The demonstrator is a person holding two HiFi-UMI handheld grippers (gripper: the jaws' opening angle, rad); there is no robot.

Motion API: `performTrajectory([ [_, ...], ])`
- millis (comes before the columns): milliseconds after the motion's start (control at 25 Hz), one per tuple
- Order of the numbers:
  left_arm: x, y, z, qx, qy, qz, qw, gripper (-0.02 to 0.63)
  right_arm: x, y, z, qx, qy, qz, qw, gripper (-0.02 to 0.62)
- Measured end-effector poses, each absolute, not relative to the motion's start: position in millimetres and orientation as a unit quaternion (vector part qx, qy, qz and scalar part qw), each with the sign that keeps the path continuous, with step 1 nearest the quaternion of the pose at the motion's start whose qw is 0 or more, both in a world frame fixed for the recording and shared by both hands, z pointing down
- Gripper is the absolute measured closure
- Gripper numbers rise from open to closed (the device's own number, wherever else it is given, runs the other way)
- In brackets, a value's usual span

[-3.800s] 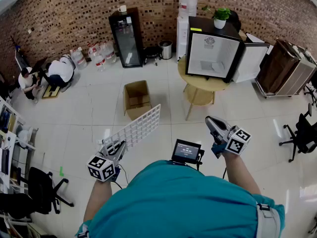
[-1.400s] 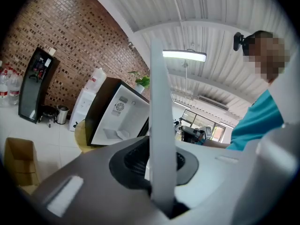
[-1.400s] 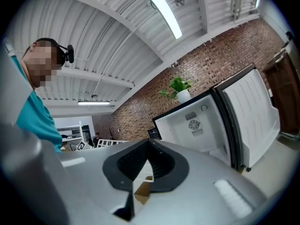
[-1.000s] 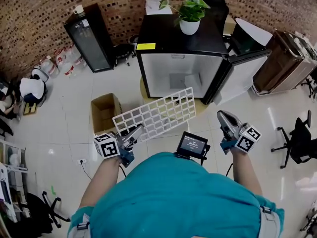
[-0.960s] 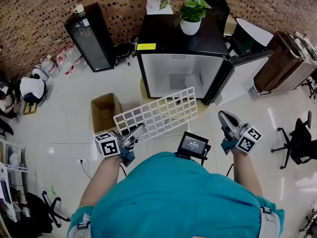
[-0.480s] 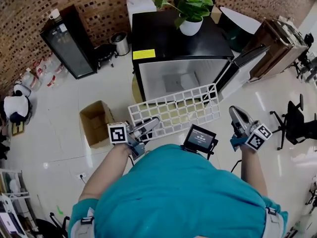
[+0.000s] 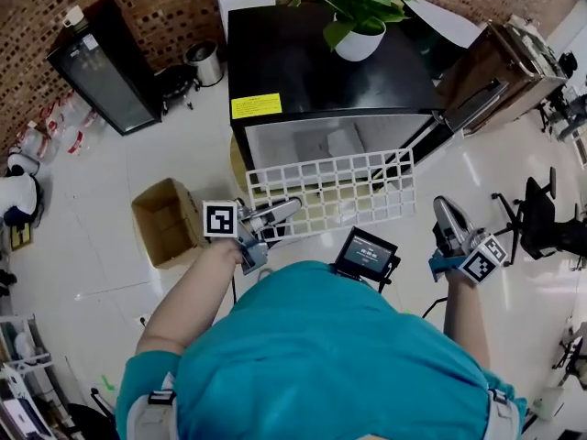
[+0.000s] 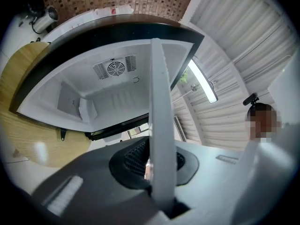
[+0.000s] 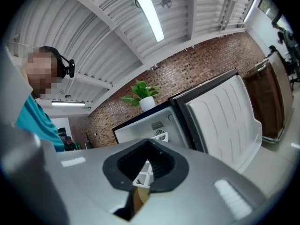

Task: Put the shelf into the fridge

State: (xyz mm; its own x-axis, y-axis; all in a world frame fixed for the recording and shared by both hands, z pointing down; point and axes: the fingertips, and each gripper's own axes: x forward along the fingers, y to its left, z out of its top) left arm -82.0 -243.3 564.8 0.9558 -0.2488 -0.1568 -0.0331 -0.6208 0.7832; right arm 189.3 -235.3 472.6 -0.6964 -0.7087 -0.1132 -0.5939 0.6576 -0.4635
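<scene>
L gripper [image 7: 286, 212] is clamping the near-left edge of the white wire shelf [image 7: 341, 191]. The shelf is hanging just ahead of both grippers, at the open fridge [image 7: 312, 62] mouth. R gripper [image 7: 443, 207] is hovering beside the shelf's right end, jaws together w/ nothing btw them.

Left arm bent, forearm reaching forward, left tool [image 7: 290, 208] clamped on shelf [image 7: 336, 189] edge, right arm extended, right tool [image 7: 444, 207] jaws together, empty, pointing forward
</scene>
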Motion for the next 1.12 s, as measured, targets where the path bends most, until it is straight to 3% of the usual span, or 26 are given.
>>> performTrajectory([
  [200, -74, -258, 592, 0.877, -0.113, -0.127, 0.45, 0.577, 205, -252, 486, -0.334, 0.912, -0.199, 0.132, 0.594],
  [400, -86, -266, 607, 0.822, -0.117, -0.181, 0.527, 0.577, 210, -261, 491, -0.313, 0.918, -0.203, 0.134, 0.594],
  [1120, -91, -281, 604, 0.789, -0.116, -0.142, 0.586, 0.577, 197, -255, 501, -0.326, 0.913, -0.207, 0.133, 0.594],
])
